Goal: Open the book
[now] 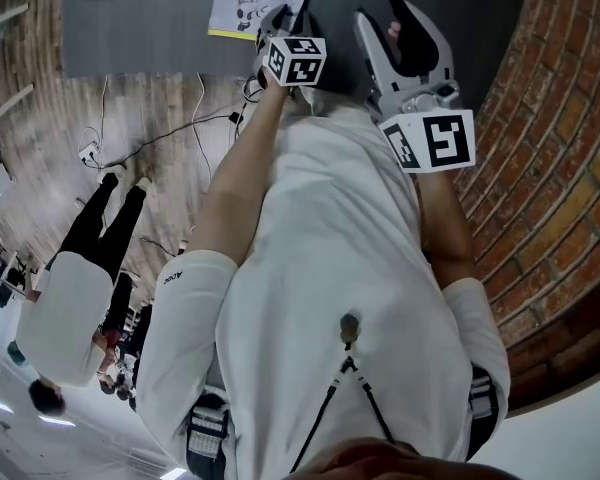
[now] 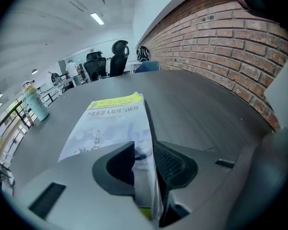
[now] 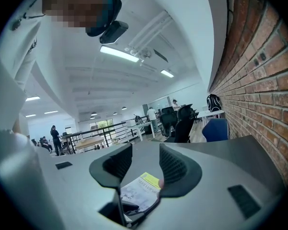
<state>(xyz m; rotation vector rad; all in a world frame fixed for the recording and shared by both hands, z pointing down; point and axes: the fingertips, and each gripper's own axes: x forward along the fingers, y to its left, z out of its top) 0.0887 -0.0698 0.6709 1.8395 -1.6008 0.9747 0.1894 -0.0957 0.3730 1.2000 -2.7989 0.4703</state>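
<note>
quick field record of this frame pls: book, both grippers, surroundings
book: white paperback book with a yellow strip, front cover up on the dark grey table, not opened
left gripper: jaws closed on the book's near edge
right gripper: jaws apart, empty, held above the table, off the book
surroundings: red brick wall along the table's right; pale green bottle at far left

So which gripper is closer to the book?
Left. The left gripper has its jaws round the near edge of the book; the right gripper hangs open above it, clear of it.
</note>
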